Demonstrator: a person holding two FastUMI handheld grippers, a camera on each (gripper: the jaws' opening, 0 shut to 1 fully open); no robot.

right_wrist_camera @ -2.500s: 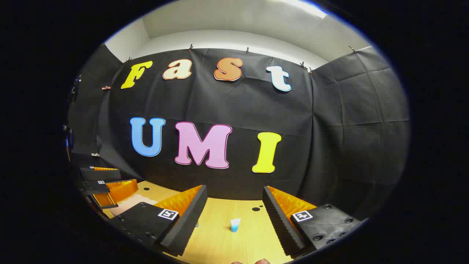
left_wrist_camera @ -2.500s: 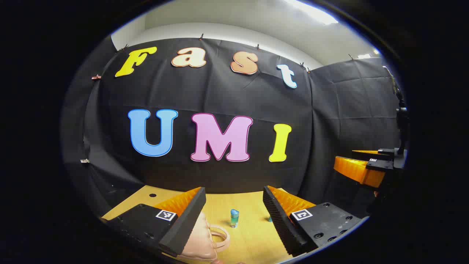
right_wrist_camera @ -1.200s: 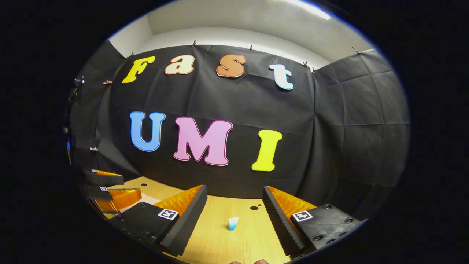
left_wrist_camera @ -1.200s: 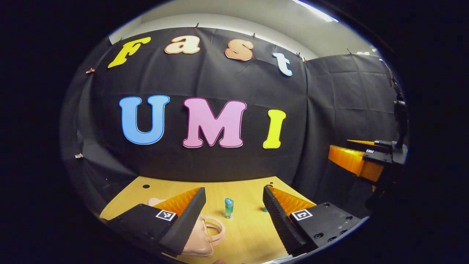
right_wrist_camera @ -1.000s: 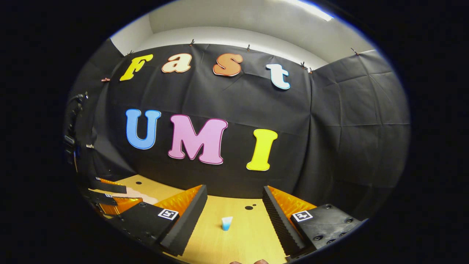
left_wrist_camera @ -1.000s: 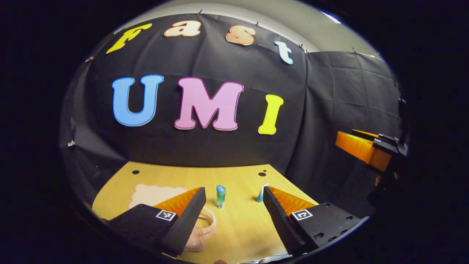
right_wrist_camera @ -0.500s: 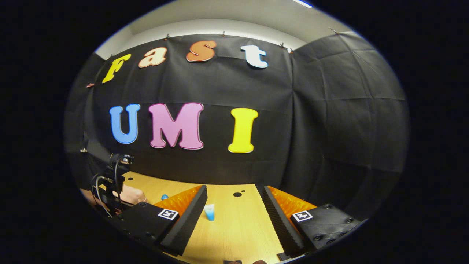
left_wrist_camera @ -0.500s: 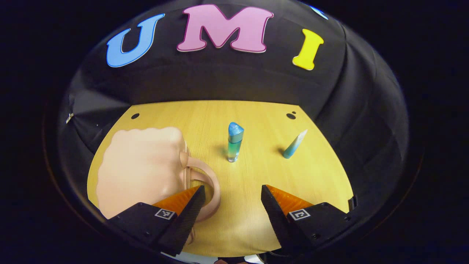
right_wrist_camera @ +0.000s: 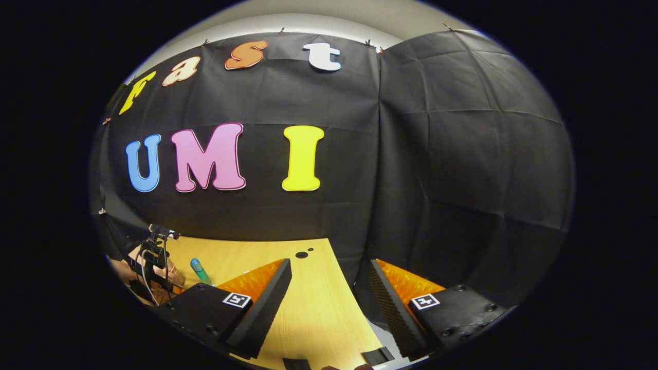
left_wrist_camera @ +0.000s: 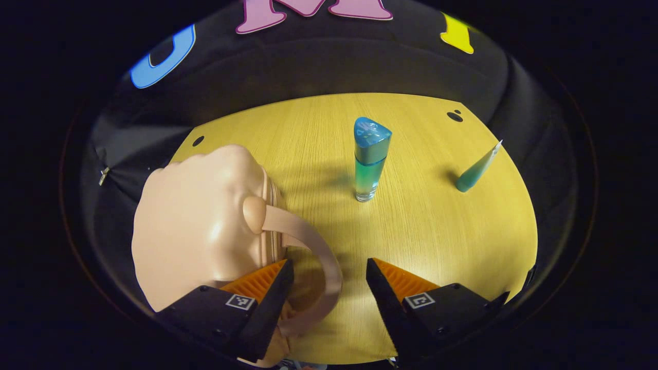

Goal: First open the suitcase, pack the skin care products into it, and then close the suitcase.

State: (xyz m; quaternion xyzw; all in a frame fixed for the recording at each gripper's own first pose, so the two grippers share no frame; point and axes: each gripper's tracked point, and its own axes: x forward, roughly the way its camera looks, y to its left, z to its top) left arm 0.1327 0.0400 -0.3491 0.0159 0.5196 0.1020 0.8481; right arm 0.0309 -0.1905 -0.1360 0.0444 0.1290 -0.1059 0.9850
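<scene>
Pale wooden table (left_wrist_camera: 426, 231) inside a booth hung with black cloth. In the left gripper view, left gripper (left_wrist_camera: 329, 272) low at the near edge, fingers spread wide, grasping nothing; looped handle (left_wrist_camera: 321, 257) of the peach suitcase (left_wrist_camera: 195, 226) partly in the gap beside the left finger, contact not clear. Suitcase at near left, zipped closed. Farther back, at centre, upright blue-green bottle (left_wrist_camera: 369, 156) with a triangular cap. Off to the right, well apart, small teal tube (left_wrist_camera: 475, 169) leaning. In the right gripper view, right gripper (right_wrist_camera: 329, 288) over the table's right edge, fingers parted and empty. Far left there, other gripper's body (right_wrist_camera: 154, 262) with cables, just beside the bottle's cap.
</scene>
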